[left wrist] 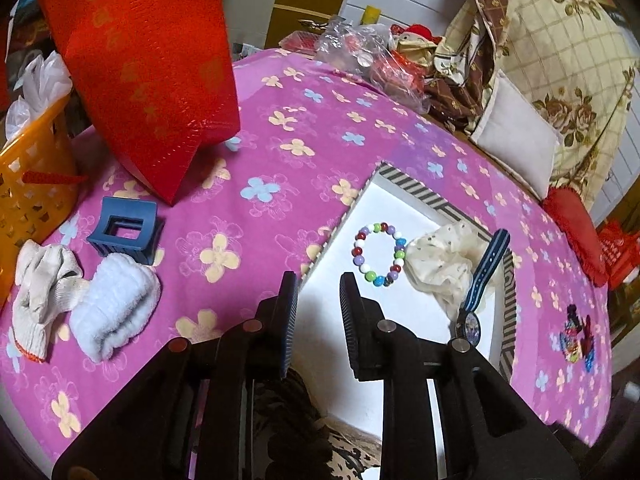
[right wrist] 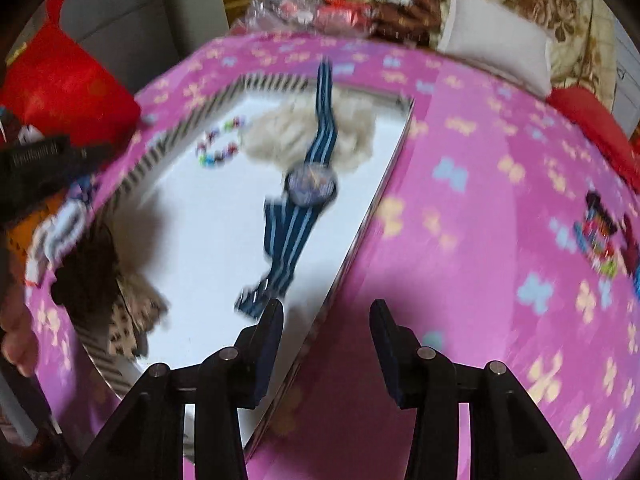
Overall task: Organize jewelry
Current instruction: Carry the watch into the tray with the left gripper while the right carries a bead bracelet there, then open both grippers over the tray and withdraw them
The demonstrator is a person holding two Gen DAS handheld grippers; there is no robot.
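Between my left gripper's [left wrist: 319, 280] parted, empty jaws lay the near edge of the white tray [left wrist: 332, 300]. Just ahead sat the bead bracelet [left wrist: 379, 254], then a cream scrunchie [left wrist: 442, 264] and the striped watch [left wrist: 482, 280]. My right gripper [right wrist: 326, 312] stood spread and empty, the watch's strap end just beyond its left finger.
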